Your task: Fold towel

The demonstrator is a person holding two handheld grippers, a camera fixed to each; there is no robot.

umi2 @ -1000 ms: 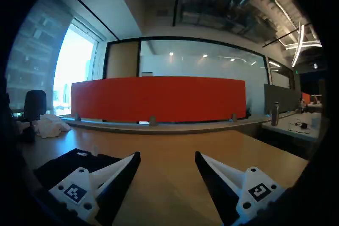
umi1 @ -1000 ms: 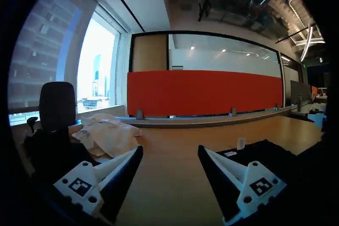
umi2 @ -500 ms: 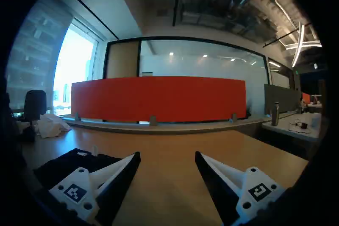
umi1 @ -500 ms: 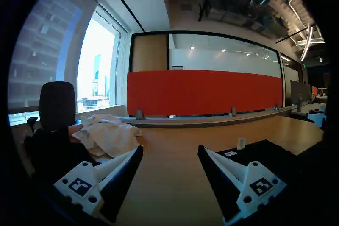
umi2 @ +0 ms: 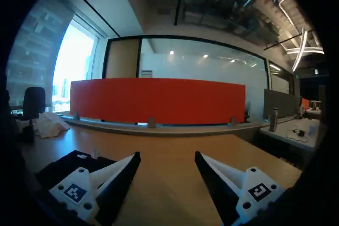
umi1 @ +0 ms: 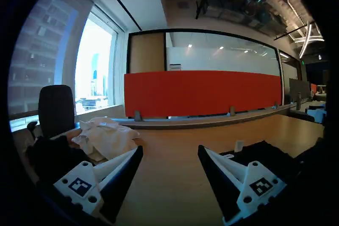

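Note:
A black towel [umi1: 271,156] lies flat on the wooden table, low on the right in the left gripper view, with a small white tag [umi1: 239,145] at its far edge. In the right gripper view the same black towel [umi2: 70,164] lies at the lower left, partly behind the left finger. My left gripper [umi1: 169,152] is open just above the table with nothing between its fingers. My right gripper [umi2: 167,156] is open too, over bare wood to the right of the towel.
A heap of cream cloths [umi1: 106,137] sits at the left of the table beside a black office chair [umi1: 56,109]. A red divider panel [umi1: 201,92] runs along the table's far edge. Another desk with a bottle [umi2: 273,120] stands at the right.
Both views have shifted slightly: the left gripper has tilted a little, so the cloth heap and towel sit slightly lower and nearer. Both grippers stay open.

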